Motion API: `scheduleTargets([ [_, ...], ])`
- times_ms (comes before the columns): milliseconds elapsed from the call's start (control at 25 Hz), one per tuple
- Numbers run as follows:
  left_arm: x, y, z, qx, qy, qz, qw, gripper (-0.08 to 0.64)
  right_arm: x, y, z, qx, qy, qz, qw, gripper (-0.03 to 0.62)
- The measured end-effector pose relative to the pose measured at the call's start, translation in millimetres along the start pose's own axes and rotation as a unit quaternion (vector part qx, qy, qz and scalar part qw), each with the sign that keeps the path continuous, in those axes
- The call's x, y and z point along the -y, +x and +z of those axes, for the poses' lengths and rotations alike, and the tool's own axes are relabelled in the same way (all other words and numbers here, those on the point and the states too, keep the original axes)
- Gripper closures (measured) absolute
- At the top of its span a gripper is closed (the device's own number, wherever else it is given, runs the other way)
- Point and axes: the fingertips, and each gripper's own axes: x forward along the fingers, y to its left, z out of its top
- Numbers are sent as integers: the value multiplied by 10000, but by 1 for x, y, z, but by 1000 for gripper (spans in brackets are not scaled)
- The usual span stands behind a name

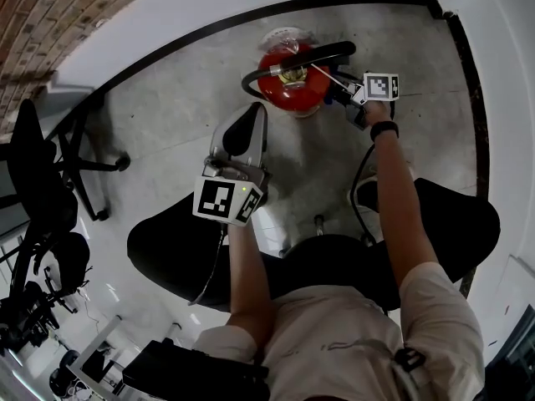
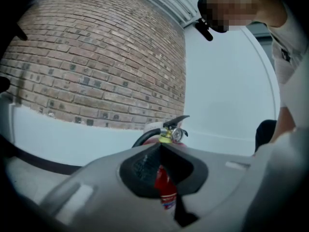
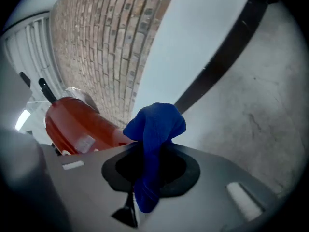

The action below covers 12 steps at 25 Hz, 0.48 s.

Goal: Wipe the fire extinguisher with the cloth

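A red fire extinguisher [image 1: 288, 80] with a black hose and handle stands on the floor by the white wall. My right gripper [image 1: 341, 96] is at its right side, shut on a blue cloth [image 3: 155, 127] that bunches out past the jaws. In the right gripper view the red cylinder [image 3: 79, 124] lies just left of the cloth; I cannot tell whether they touch. My left gripper [image 1: 257, 111] hangs a little short of the extinguisher, jaws shut with nothing between them. In the left gripper view [image 2: 161, 146] the red body [image 2: 165, 185] shows behind the jaws, with its gauge and lever [image 2: 175, 128] above.
A black skirting strip [image 1: 184, 32] runs along the curved white wall, with brick wall [image 1: 50, 23] beyond. A black office chair [image 1: 58, 170] stands at the left. The person's dark trousered legs [image 1: 451, 224] fill the near floor behind the grippers.
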Motion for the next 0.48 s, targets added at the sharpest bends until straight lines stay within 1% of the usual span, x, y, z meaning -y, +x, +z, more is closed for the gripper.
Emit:
scheduleTargets([
  [120, -4, 1, -8, -78, -33, 49, 10000, 558, 44, 0, -26, 112, 418, -500, 9978, 520],
  [200, -6, 2, -10, -104, -41, 75, 9999, 558, 68, 0, -42, 11, 578, -861, 9946, 520],
  [280, -8, 3, -11, -116, -42, 85, 9999, 558, 91, -1, -61, -341, 488, -1321, 9894, 522],
  [360, -10, 5, -14, -146, -46, 100, 9998, 558, 111, -4, -79, -637, 528, -1755, 9810, 522],
  [480, -13, 7, -19, -219, -54, 123, 9997, 558, 132, -6, -103, -1111, 505, -2214, 9675, 520],
])
